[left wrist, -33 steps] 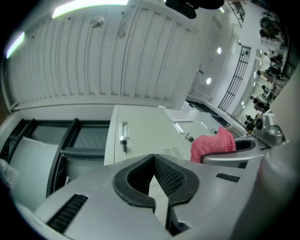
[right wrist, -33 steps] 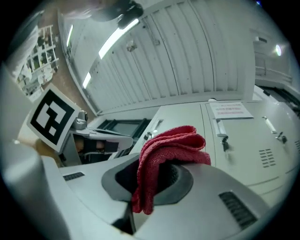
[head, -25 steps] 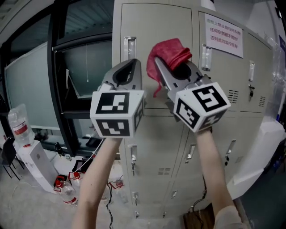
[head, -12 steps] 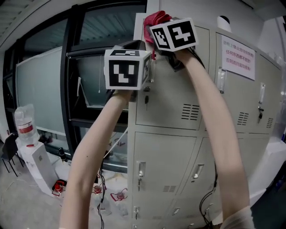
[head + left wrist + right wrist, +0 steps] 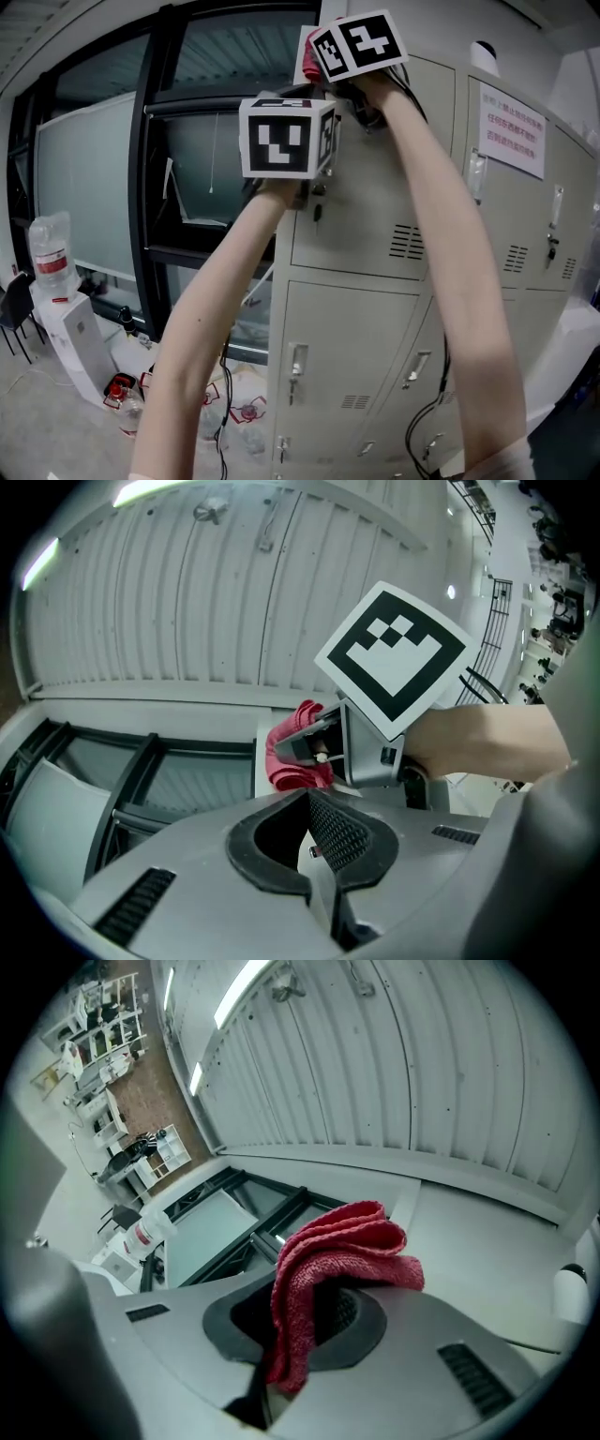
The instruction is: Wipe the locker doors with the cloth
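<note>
- Two claws are raised to the top of the lockers. The right claw pinches the red cloth between its jaws, while the left claw is pressed together with nothing in it.
- In the head view the cloth peeks out beside the right claw's marker cube. It sits at the top left corner of the upper left locker door, close to the cabinet's top edge. Whether it touches the metal I cannot tell.
- The step in hand, as I judge it, is starting a wipe from that corner. It would go best with the bunched part of the cloth laid flat on the panel, so that fabric rather than jaw tips meets the paint.
- Strokes should probably run along the top edge, then work down in overlapping bands. They would need to steer round the latch at the door's left edge and the vent slots lower down.
- The grip looks firm but takes in little cloth. Most of the cloth folds over one jaw and a tail hangs down, so a hard sideways push could drag it loose.
- The left claw sits lower than the right, near the door's left edge. Holding it off the panel would leave the wiping path free.
- The cloth itself is deep pink-red with a coarse, knit-like weave. It lies in soft folded layers and looks limp and dry.
</note>
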Demonstrator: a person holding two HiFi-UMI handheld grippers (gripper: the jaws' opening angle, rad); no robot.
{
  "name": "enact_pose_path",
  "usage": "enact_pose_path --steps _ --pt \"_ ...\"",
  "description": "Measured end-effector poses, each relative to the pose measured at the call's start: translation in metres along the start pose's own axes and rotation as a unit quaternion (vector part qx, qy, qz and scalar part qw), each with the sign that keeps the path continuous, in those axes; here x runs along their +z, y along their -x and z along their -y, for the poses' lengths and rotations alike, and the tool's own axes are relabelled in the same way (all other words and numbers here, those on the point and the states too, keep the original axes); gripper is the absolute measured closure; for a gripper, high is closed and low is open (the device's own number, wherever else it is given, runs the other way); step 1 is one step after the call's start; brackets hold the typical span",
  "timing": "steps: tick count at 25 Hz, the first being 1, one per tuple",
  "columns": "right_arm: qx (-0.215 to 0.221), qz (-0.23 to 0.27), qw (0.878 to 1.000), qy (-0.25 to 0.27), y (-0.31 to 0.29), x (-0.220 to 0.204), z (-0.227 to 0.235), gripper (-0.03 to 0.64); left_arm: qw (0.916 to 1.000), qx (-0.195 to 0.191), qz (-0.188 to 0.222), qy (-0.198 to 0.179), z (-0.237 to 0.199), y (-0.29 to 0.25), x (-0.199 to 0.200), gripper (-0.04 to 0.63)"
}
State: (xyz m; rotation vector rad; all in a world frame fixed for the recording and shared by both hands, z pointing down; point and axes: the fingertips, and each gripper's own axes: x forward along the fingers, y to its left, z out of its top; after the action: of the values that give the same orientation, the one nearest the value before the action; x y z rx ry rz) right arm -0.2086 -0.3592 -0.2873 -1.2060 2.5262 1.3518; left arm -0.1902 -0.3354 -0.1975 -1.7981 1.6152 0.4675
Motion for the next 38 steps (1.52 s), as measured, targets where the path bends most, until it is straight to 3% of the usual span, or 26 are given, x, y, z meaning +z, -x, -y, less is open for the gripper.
enact_pose_path --steps 7,23,30,38 --pt "-0.026 -0.017 0.999 0.021 0.016 -0.011 0.025 0.575 0.9998 -0.003 0.001 0.019 0.004 -0.004 0.000 0.579" --pt "-0.123 -0.087 0.988 0.017 0.133 -0.100 0.173 0.575 0.9996 -0.011 -0.004 0.026 0.038 -0.013 0.005 0.580" --pt "-0.141 -0.111 0.983 0.041 0.148 -0.116 0.188 0.575 0.9998 -0.015 -0.007 0.012 0.050 -0.012 0.007 0.580" --pt "-0.144 -0.099 0.984 0.049 0.152 -0.103 0.184 0.575 0.9997 -0.003 -0.021 -0.008 0.042 -0.004 0.006 0.580"
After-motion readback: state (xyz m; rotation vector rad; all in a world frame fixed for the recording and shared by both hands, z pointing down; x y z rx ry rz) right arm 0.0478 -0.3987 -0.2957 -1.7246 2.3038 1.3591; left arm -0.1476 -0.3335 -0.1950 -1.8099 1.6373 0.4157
